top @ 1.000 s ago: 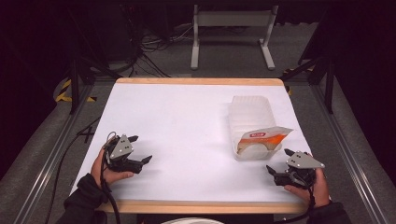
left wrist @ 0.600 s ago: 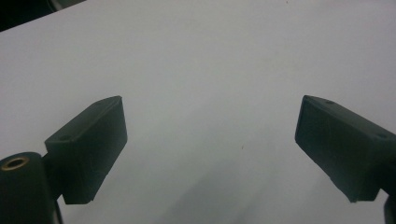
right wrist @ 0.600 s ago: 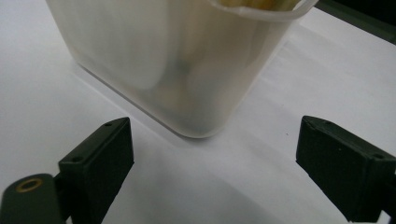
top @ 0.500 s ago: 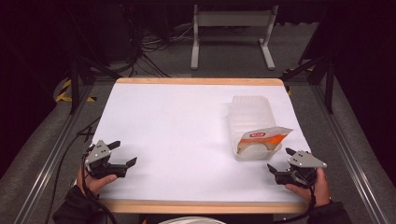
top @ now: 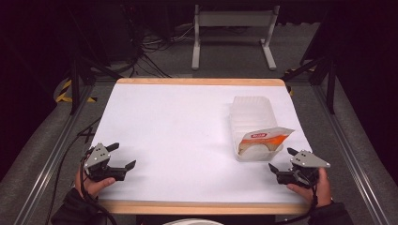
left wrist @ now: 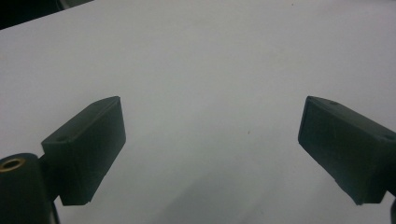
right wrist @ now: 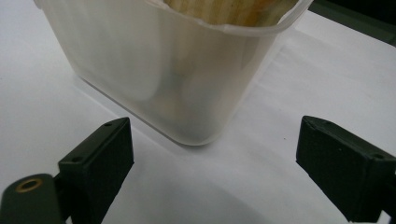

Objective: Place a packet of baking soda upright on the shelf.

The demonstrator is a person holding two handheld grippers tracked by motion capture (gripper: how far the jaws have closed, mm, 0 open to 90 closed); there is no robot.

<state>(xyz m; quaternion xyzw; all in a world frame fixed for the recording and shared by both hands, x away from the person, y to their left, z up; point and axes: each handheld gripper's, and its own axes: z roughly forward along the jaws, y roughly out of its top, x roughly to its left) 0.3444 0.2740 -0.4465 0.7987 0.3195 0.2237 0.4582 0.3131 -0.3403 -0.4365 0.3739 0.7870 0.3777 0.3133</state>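
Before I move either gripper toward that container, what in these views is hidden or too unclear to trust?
- Contents of the plastic container: in the high view the orange-and-white packet covers its near end; in the right gripper view the cloudy wall blurs them.
- Packet label: too small to read in the high view; cut off by the top edge in the right gripper view.
- Container's far end: beyond the frame of the right gripper view.

White-topped table (top: pixel 187 122) with wooden edge, translucent plastic tub (top: pixel 252 123) at its right holding an orange-and-white packet (top: pixel 263 138), metal stand (top: pixel 233 28) and cables (top: pixel 155 44) on grey floor beyond
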